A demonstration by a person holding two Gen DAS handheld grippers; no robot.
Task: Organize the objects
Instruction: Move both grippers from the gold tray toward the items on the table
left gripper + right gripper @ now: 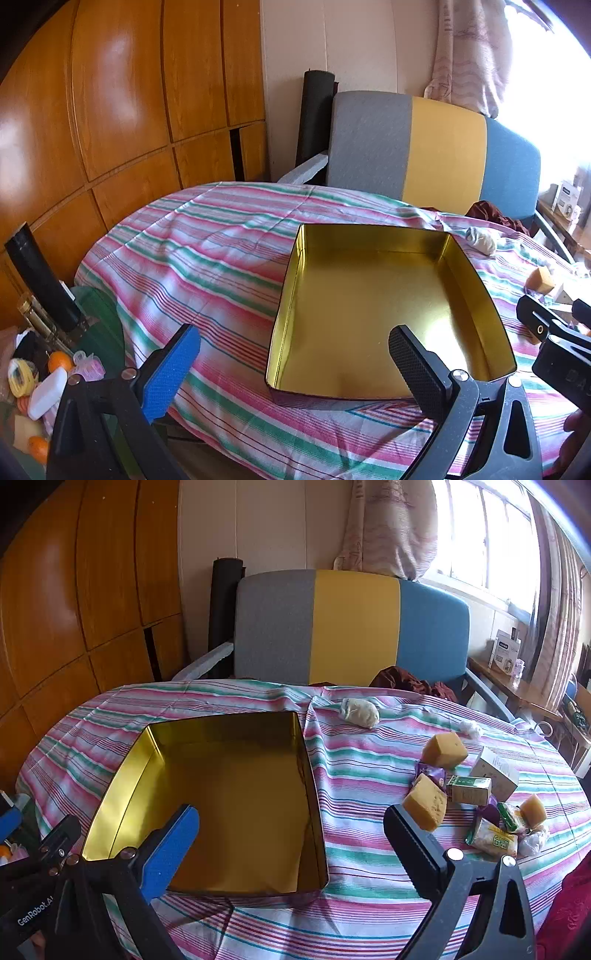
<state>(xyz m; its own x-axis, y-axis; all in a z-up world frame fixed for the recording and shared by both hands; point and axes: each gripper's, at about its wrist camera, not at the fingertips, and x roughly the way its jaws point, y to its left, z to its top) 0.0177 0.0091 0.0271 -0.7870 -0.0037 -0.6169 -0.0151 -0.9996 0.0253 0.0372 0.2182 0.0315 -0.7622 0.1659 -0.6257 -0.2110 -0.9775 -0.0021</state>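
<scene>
An empty gold tin box (pixel 373 306) (pixel 236 797) lies on the striped tablecloth. My left gripper (pixel 291 369) hovers open over the box's near left corner, nothing between its fingers. My right gripper (pixel 295 849) is open too, above the box's near right corner. To the right of the box lies a pile: yellow sponge cubes (pixel 424 806) (pixel 444 750), a green carton (pixel 468 790), a grey carton (pixel 495 773) and wrapped snack packets (pixel 495 840). A whitish cloth bundle (pixel 360 711) (pixel 480 240) lies behind the box.
A grey, yellow and blue chair (pixel 351 627) stands behind the table, with a dark red cloth (pixel 406 683) on it. Wooden cabinets (pixel 110 110) line the left. A low glass table (pixel 99 317) at the left carries oranges, a bottle and small items.
</scene>
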